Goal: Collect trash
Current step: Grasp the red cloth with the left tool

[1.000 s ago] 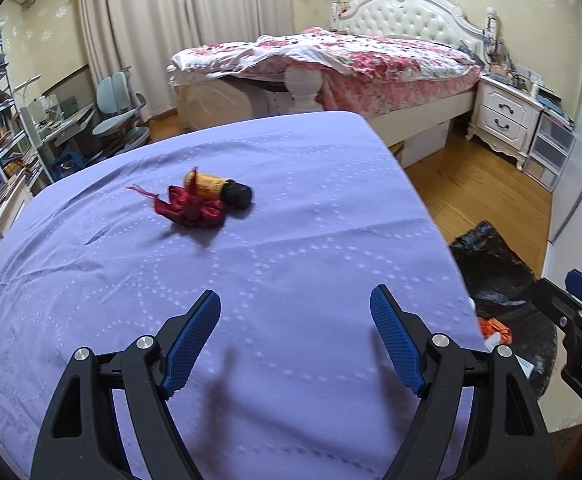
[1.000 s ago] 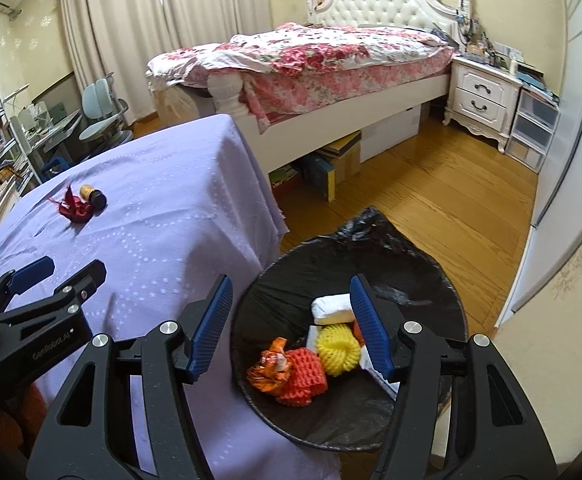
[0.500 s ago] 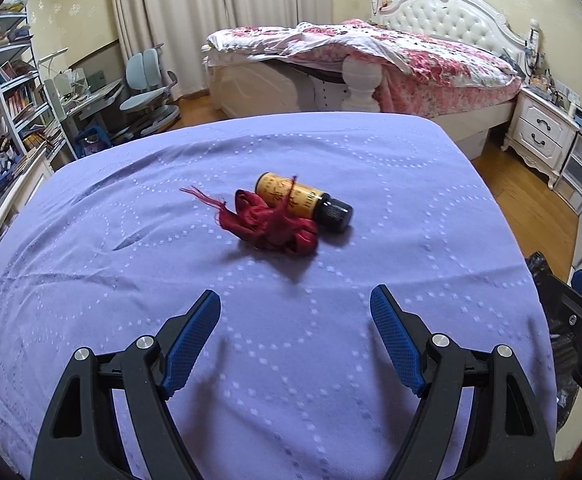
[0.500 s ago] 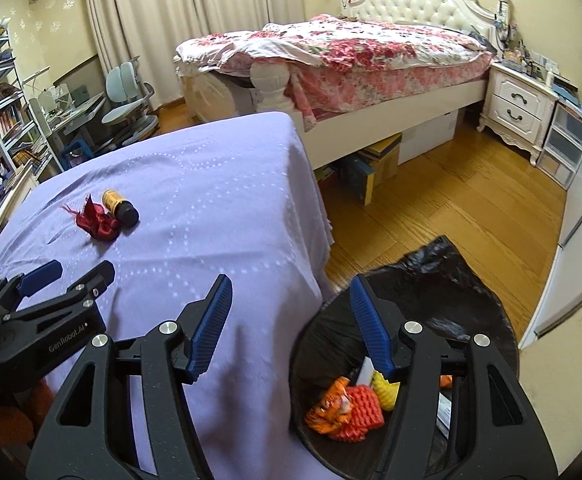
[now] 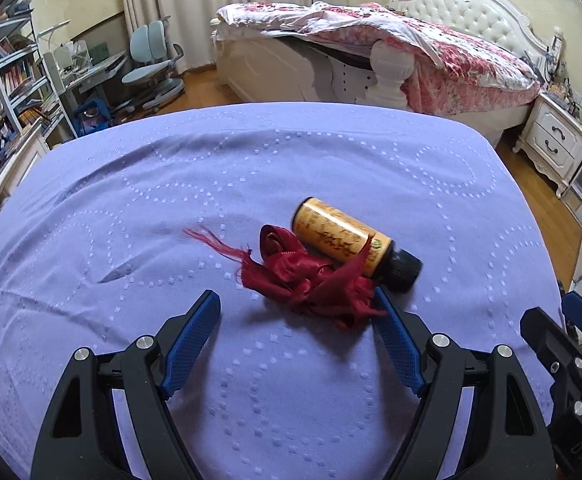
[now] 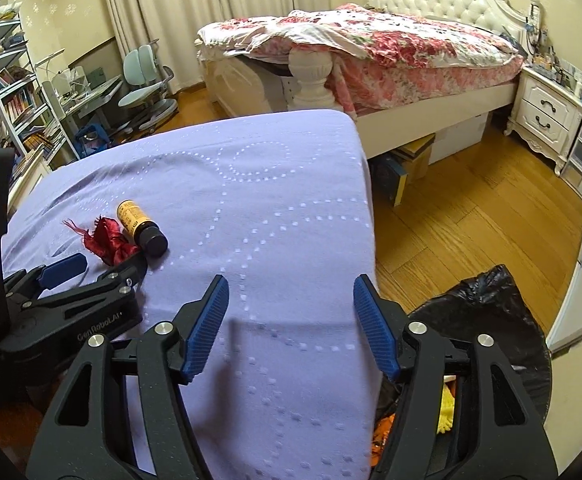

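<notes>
The left tongs [image 5: 295, 322] stand wide with nothing pressed between their blue pads, held low over the lilac-clothed tabletop [image 5: 171, 184]. Just ahead of them lies a crumpled dark red ribbon [image 5: 311, 276]; its near frayed end lies against or over the tip of the right-hand pad [image 5: 397, 344], though whether it really touches cannot be told, while the left-hand pad [image 5: 189, 344] is clear of it. Touching the ribbon on its far side lies a small brown bottle [image 5: 343, 236] on its side, with a yellow label and a black cap [image 5: 405, 270] that points away to the right of the tongs.

The right tongs [image 6: 291, 316] are also parted, fairly wide, and their jaws have just been opening further; nothing is between them but bare cloth near the tabletop's right edge. In the right wrist view the ribbon [image 6: 107, 238] and bottle [image 6: 141, 224] lie well ahead and to the left of these tongs, right at the tips of the left tongs [image 6: 103, 266].

Below and to the right of the right tongs, on the wooden floor [image 6: 471, 216], stands a bin lined with a black bag [image 6: 487, 312]. Yellow [image 6: 447, 412] and orange [image 6: 383, 428] scraps show inside it, mostly hidden behind the tongs' right arm. In the left wrist view, the right tongs [image 5: 559, 324] show at the right edge.
</notes>
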